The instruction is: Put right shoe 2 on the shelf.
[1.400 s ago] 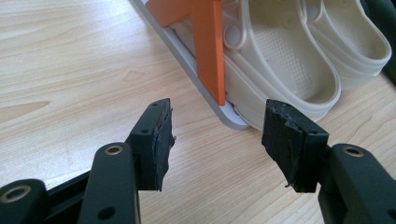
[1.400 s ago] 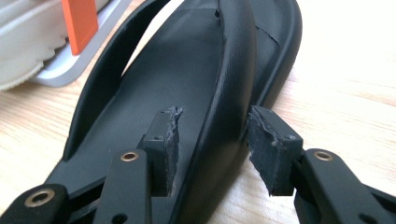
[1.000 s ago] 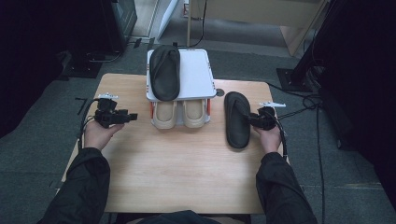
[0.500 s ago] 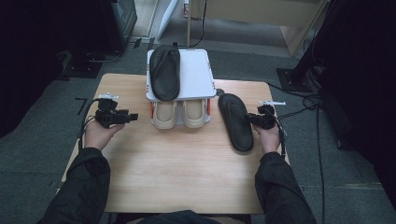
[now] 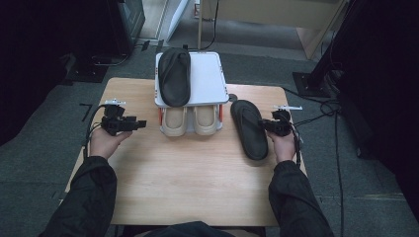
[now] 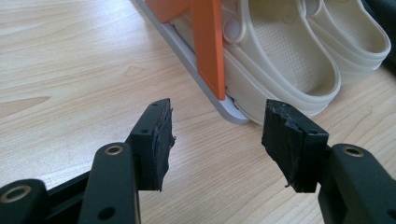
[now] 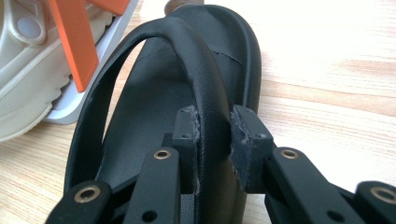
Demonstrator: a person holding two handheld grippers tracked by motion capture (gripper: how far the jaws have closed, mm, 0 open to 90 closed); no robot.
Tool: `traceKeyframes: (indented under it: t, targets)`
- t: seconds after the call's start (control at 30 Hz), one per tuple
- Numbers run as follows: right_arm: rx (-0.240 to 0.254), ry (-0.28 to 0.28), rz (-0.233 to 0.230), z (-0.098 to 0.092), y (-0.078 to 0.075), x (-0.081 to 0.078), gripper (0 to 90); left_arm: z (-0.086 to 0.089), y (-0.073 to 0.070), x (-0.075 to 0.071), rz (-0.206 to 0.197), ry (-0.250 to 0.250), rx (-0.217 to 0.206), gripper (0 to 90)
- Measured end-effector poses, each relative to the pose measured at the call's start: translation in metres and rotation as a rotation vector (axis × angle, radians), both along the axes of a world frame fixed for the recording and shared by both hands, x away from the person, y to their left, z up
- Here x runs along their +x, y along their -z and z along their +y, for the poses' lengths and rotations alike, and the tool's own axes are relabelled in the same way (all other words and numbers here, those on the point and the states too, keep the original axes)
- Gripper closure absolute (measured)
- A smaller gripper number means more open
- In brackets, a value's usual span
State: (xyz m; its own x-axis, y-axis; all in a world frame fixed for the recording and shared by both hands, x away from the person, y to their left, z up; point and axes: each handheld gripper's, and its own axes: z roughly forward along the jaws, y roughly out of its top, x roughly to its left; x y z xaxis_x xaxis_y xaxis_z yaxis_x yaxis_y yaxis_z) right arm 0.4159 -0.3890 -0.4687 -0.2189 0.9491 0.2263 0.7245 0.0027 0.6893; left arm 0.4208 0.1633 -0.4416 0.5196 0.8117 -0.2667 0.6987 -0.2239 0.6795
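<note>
Clamping the strap of the black flip-flop point(image 7: 205, 93), the right gripper point(image 5: 271, 125) has its pads pressed against both sides of that band after just closing in on it; the sandal's sole lies flat on the table point(image 5: 197, 177) directly under and ahead of the jaws. To its left stands the white rack point(image 5: 207, 79) with beige clogs point(image 6: 289, 60) beneath and, apparently, the matching black sandal point(image 5: 175, 76) on top. The left gripper point(image 6: 217, 140) hangs wide open and empty, the rack's corner just ahead.
</note>
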Motion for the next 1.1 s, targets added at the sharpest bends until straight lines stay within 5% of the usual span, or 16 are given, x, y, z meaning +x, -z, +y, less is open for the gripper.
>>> traceKeyframes:
  t: [0.37, 0.63, 1.1]
  targets:
    - [0.031, 0.009, -0.027, 0.009, -0.017, -0.007, 72.6, -0.001, -0.001, -0.001, -0.006, 0.004, -0.016, 43.0]
    - [-0.005, 0.002, -0.033, 0.018, -0.034, -0.006, 72.6, 0.001, -0.003, -0.002, -0.009, 0.001, -0.032, 43.0]
    - [-0.001, 0.025, -0.082, 0.015, -0.084, 0.013, 72.9, -0.001, -0.001, -0.001, -0.005, 0.011, -0.021, 42.8]
